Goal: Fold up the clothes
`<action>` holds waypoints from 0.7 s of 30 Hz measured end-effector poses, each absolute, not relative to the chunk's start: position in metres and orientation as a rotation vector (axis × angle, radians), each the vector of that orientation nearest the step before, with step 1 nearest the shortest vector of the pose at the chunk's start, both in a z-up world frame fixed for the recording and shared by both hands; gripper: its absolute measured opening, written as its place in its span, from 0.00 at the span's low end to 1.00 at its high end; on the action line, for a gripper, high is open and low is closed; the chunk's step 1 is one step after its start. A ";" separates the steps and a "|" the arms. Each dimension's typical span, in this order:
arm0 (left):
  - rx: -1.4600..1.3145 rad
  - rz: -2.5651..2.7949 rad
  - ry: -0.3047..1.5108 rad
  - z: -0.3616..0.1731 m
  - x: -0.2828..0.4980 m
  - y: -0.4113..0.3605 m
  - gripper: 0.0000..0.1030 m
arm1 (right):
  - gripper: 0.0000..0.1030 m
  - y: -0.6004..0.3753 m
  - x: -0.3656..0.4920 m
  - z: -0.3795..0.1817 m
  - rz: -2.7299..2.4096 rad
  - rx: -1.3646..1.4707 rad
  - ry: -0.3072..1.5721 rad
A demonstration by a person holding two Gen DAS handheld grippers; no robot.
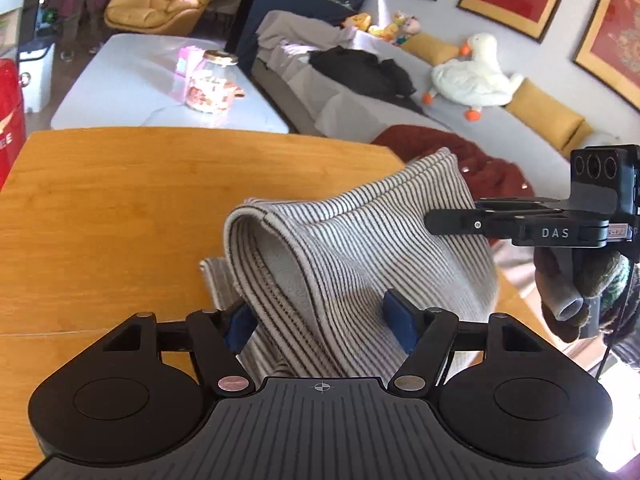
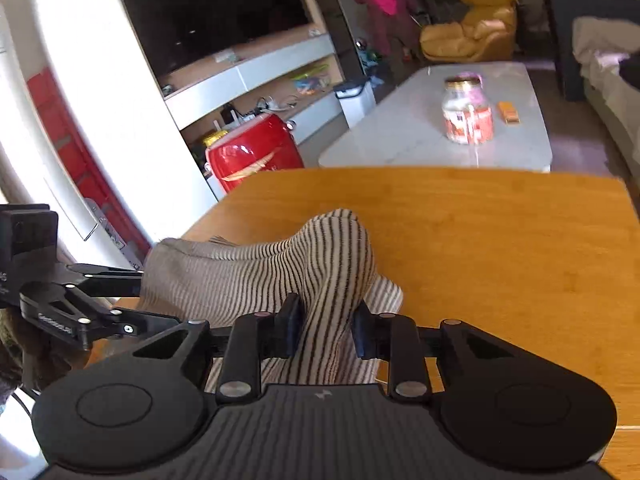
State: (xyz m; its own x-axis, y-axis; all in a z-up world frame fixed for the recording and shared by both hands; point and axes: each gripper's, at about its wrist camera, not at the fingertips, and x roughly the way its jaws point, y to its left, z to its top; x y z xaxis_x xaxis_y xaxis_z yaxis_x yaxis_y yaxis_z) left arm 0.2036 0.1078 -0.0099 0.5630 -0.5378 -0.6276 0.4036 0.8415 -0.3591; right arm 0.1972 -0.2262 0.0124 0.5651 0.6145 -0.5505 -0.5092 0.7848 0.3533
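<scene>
A cream garment with thin black stripes (image 1: 352, 240) hangs lifted above the wooden table (image 1: 120, 208), bunched into a fold. My left gripper (image 1: 320, 322) is shut on its lower part, blue pads on both sides of the cloth. My right gripper (image 1: 436, 222) enters from the right and is shut on the garment's far edge. In the right wrist view the right gripper (image 2: 326, 330) pinches the striped garment (image 2: 280, 268) above the table (image 2: 500, 248), and the left gripper (image 2: 136, 300) grips the cloth at the left.
A white coffee table (image 1: 132, 84) with a glass jar (image 1: 210, 84) stands beyond the wooden table. A grey sofa (image 1: 360, 92) with dark clothes, a plush goose and a red blanket (image 1: 472, 160) is at the right. A red drum (image 2: 252, 152) and a person (image 2: 384, 8) are in the room.
</scene>
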 end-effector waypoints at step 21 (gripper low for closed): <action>-0.011 -0.687 0.661 0.023 0.211 0.082 0.86 | 1.00 -0.208 0.232 0.026 0.330 0.002 0.612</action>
State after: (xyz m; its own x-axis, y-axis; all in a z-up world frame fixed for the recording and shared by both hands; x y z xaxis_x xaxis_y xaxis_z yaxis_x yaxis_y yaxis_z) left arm 0.2109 0.0820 0.0234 0.5789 -0.5906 -0.5622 0.5838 0.7816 -0.2199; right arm 0.2315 -0.2075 0.0257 0.7679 0.3050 -0.5633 -0.3038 0.9476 0.0989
